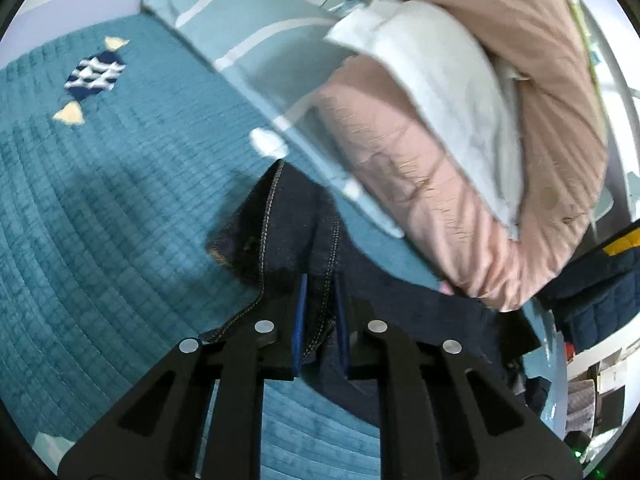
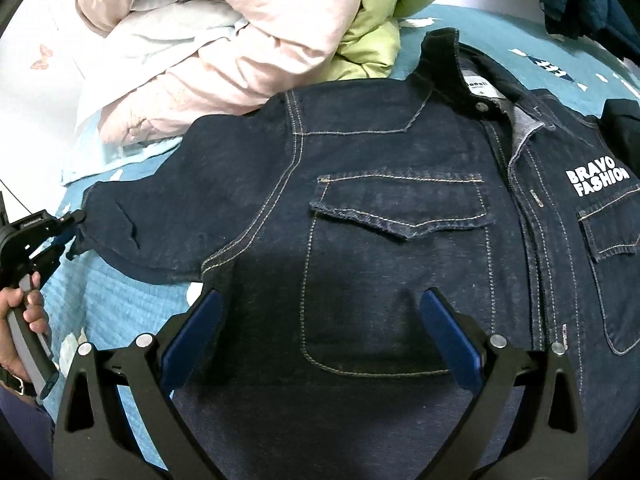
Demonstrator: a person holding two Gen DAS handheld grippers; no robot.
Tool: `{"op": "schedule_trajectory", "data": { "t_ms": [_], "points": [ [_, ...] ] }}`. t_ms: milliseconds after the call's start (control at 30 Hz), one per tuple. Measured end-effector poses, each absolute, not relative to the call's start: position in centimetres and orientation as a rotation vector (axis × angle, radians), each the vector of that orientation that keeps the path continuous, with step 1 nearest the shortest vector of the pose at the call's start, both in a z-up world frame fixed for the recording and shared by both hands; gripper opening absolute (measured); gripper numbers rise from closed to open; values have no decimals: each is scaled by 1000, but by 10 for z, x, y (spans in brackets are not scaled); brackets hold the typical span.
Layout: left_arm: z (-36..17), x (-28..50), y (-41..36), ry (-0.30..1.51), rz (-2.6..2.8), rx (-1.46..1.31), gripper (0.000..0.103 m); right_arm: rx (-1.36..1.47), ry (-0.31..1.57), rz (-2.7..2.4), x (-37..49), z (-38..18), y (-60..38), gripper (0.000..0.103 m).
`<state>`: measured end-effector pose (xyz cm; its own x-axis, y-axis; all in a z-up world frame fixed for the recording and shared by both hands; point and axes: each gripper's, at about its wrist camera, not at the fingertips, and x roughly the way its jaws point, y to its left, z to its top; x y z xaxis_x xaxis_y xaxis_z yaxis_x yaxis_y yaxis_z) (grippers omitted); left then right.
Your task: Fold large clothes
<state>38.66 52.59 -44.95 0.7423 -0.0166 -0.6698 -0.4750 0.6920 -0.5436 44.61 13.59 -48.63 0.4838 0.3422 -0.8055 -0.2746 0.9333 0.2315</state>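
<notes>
Two black grippers with blue finger pads work a dark blue denim jacket (image 2: 400, 216) with tan stitching, spread front-up on a teal quilted bedspread (image 1: 100, 220). Nearest the right wrist camera, the right gripper (image 2: 320, 320) hovers over the jacket's lower front with its fingers (image 2: 200, 332) spread wide and nothing between them. Past them lies a flapped chest pocket (image 2: 400, 216); the collar (image 2: 444, 60) points away from the camera, so the garment's long axis runs near to far, hem closest. White lettering reading "BRAVO FASHION" (image 2: 598, 180) marks the far chest panel.

One sleeve (image 2: 160, 216) stretches out sideways toward the left gripper (image 2: 74, 226), held in a bare hand (image 2: 24, 312) at the frame's edge. In the left wrist view the left gripper's fingers (image 1: 300, 320) sit nearly closed, pinching a seamed fold of the sleeve's denim (image 1: 320, 264).

Beyond the jacket, a pale pink padded quilt (image 2: 240, 40) is bundled around a white pillow (image 2: 172, 28), with a lime-green padded garment (image 2: 376, 32) beside it. A light blue striped pillow (image 1: 248, 40) lies farther up the bed.
</notes>
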Motion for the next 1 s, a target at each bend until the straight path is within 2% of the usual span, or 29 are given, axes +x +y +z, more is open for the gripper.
{"op": "schedule_trajectory", "data": {
  "t_ms": [233, 267, 300, 333, 367, 400, 500, 600, 733, 1000],
  "points": [
    [-366, 382, 474, 539, 138, -646, 12, 84, 959, 366, 458, -485, 134, 93],
    [-356, 381, 468, 520, 116, -634, 12, 80, 943, 375, 460, -484, 135, 75],
    [-341, 379, 458, 495, 91, -606, 12, 72, 935, 383, 462, -484, 137, 51],
    [-334, 378, 452, 483, 75, -593, 12, 65, 943, 411, 466, -485, 141, 43],
    [-325, 377, 443, 467, 49, -580, 12, 67, 952, 440, 468, -486, 144, 29],
    [-315, 376, 432, 450, 22, -561, 12, 63, 956, 476, 470, -488, 150, 22],
    [-297, 380, 398, 439, -50, -528, 12, 77, 993, 569, 473, -498, 166, 17],
    [-286, 390, 362, 453, -118, -503, 12, 114, 1119, 615, 488, -525, 175, 15],
    [-279, 416, 294, 484, -203, -493, 12, 223, 1112, 664, 489, -511, 142, 16],
    [-315, 491, 161, 648, -276, -510, 12, 209, 1020, 535, 449, -473, -49, 18]
  ]
}}
